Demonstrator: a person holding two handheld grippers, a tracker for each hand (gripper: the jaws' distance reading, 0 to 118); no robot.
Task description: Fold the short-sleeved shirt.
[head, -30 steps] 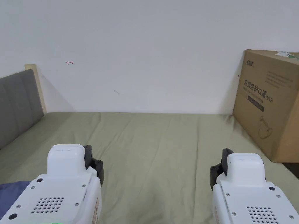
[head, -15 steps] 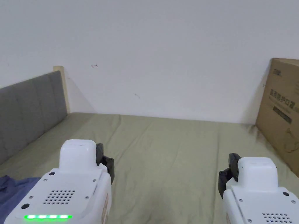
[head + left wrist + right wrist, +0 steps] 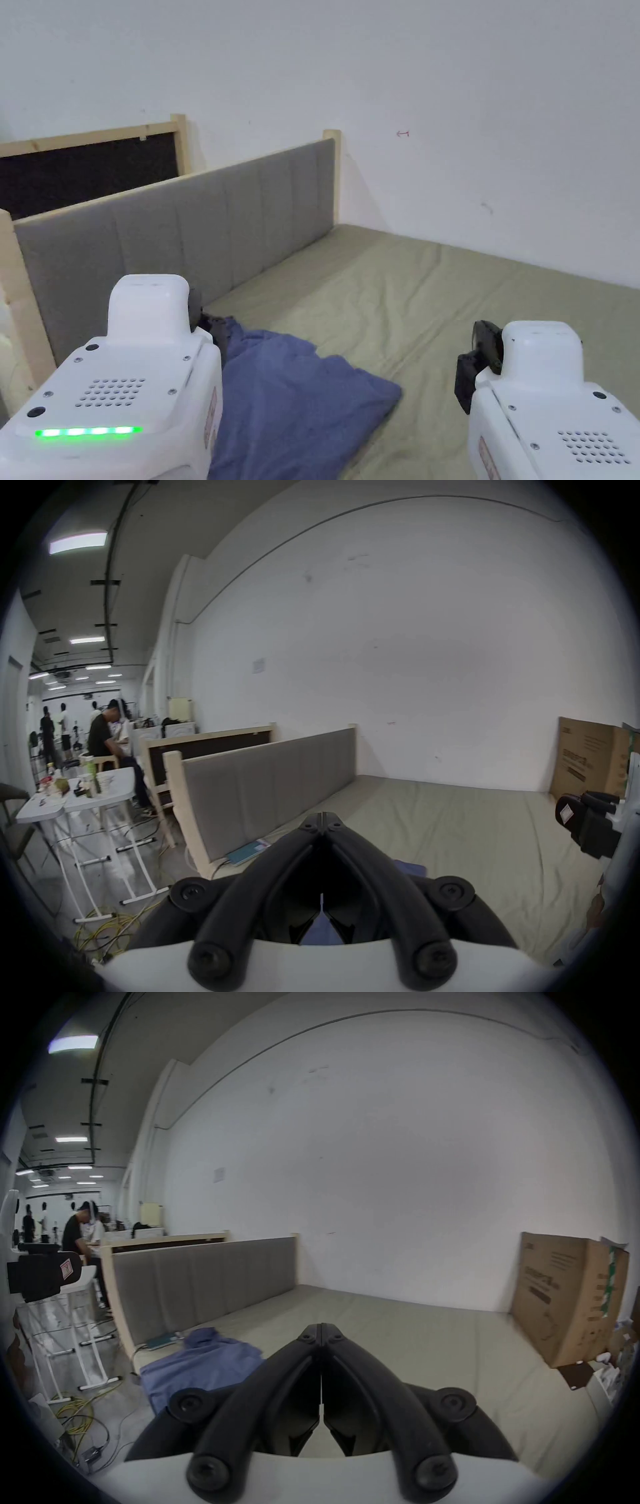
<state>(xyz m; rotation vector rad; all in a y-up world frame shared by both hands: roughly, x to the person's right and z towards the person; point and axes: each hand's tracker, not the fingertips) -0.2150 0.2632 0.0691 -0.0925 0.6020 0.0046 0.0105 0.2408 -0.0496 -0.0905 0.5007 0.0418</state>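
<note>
Item: blue short-sleeved shirt (image 3: 294,400), crumpled in a heap on the green bed sheet (image 3: 400,300), near the grey headboard (image 3: 187,244). Left gripper (image 3: 322,821) and right gripper (image 3: 321,1333): both raised above the sheet, jaws together, holding nothing. Handling, as judged: part the jaws, descend, pinch one layer at a hem or shoulder, then spread flat before creasing.

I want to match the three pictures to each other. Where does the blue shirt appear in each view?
Head view: blue shirt at lower left, crumpled on the green bed beside the left tool.
Left gripper view: a small blue patch at lower centre, just right of the jaws.
Right gripper view: lower left, left of the jaws.
Shared landmark: the grey headboard.
</note>
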